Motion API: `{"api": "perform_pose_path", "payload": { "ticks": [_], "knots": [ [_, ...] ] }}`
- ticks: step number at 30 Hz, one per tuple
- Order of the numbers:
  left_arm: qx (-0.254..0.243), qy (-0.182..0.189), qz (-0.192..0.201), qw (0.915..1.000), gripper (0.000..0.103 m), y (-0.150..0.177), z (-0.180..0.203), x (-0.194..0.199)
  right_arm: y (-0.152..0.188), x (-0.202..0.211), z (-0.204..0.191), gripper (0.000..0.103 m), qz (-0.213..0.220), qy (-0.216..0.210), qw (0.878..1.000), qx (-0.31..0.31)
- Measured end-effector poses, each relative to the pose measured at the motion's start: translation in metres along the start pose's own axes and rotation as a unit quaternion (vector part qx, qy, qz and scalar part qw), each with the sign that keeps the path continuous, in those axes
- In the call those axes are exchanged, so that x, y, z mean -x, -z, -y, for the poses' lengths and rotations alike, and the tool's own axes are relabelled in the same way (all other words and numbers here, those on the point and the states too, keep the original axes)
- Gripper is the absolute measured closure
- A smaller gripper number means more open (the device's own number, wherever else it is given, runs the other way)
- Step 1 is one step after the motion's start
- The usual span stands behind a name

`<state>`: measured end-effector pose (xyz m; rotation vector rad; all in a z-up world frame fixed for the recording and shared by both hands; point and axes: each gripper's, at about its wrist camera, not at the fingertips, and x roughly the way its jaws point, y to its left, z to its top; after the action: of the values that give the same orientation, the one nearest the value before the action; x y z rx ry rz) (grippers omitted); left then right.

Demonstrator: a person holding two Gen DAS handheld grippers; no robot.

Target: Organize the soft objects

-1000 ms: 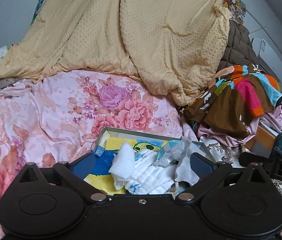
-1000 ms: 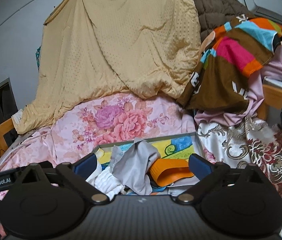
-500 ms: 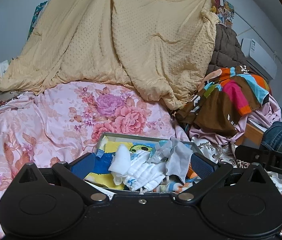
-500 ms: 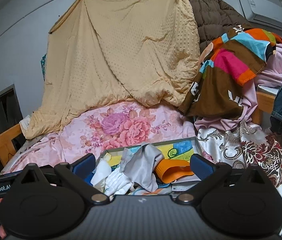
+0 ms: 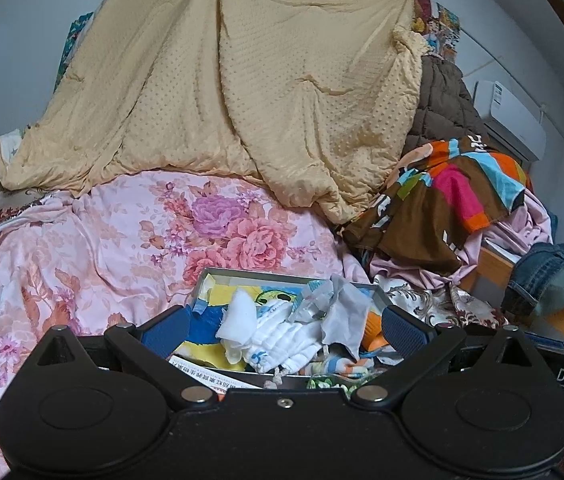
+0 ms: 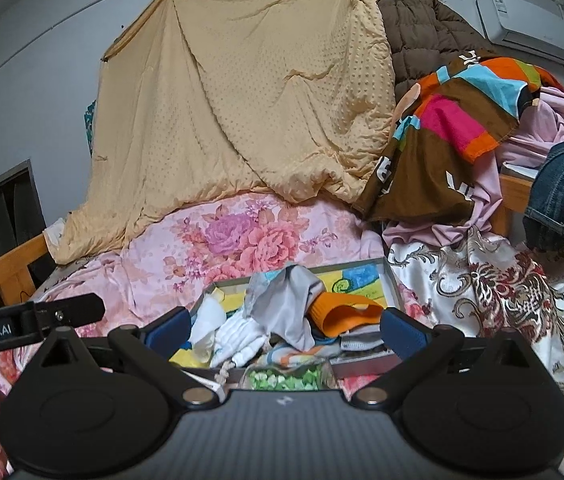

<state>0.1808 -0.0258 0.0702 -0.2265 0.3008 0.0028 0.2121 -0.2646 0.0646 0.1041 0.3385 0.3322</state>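
A bed piled with bedding is seen through two wrist cameras. In the lower centre of both views a shallow tray [image 5: 282, 276] [image 6: 391, 280] lies on a pink floral quilt [image 5: 122, 236] [image 6: 242, 240]. The tray is filled with small soft items: a white sock [image 5: 282, 344] [image 6: 238, 336], a grey cloth [image 5: 341, 312] [image 6: 289, 312] draped over the heap, and an orange piece [image 6: 341, 312] at the right side.

The left gripper [image 5: 282, 330] is seen at the bottom of its frame, jaws spread wide and nothing held; the tray's contents appear between its blue pads [image 5: 164, 332]. The right gripper [image 6: 282, 330] is likewise wide open and empty, framing the same heap.

A tan blanket [image 5: 262, 80] [image 6: 262, 100] is hung across the upper centre. A striped, multicoloured cloth [image 5: 453, 192] [image 6: 453, 120] is heaped at the right, with jeans [image 5: 549, 276] [image 6: 561, 196] at the right edge.
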Motion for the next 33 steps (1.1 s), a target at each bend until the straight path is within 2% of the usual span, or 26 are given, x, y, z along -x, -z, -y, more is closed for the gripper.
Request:
{"api": "perform_pose_path", "payload": {
  "ticks": [17,33],
  "knots": [
    [-0.007,-0.004,-0.007,0.9999,0.001,0.027,-0.008,0.033,0.025,0.032,-0.006,0.0,-0.001,0.016,1.0,0.012],
    [-0.011,-0.012,-0.015,0.9998,0.001,0.048,-0.014,0.048,0.04,0.047,-0.012,0.0,-0.001,0.016,1.0,0.023]
  ]
}}
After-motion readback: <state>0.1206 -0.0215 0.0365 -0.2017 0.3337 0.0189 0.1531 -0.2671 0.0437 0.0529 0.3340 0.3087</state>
